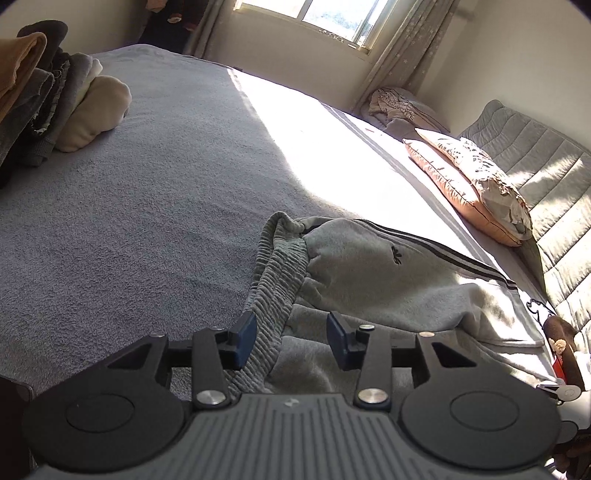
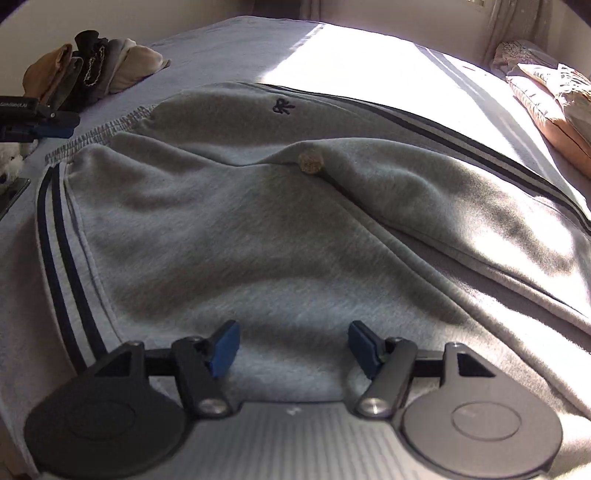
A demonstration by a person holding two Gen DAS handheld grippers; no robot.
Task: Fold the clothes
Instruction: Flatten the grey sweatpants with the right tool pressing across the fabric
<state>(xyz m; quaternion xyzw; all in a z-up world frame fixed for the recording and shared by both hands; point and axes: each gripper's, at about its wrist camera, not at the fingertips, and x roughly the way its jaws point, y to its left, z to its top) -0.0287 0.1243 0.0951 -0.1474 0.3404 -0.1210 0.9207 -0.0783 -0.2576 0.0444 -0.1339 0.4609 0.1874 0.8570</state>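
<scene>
Grey sweatpants [image 2: 258, 229] with dark side stripes lie spread on the bed, waistband to the left in the right wrist view. In the left wrist view the ribbed elastic waistband [image 1: 275, 288] runs between the jaws of my left gripper [image 1: 291, 339]. The jaws stand apart; the left pad is close against the band and the right pad is clear of it. My right gripper [image 2: 293, 349] hovers open over the middle of the pants with only flat cloth below it. The left gripper [image 2: 40, 120] shows at the far left, by the waistband end. A small tan round thing [image 2: 311, 162] sits on the pants.
A pile of folded clothes [image 1: 55, 103] stands at the far left of the grey bed cover [image 1: 147, 203]. Pillows [image 1: 476, 184] lean on a padded grey headboard [image 1: 546, 177] at the right. Sunlight from the window [image 1: 325, 18] falls across the bed.
</scene>
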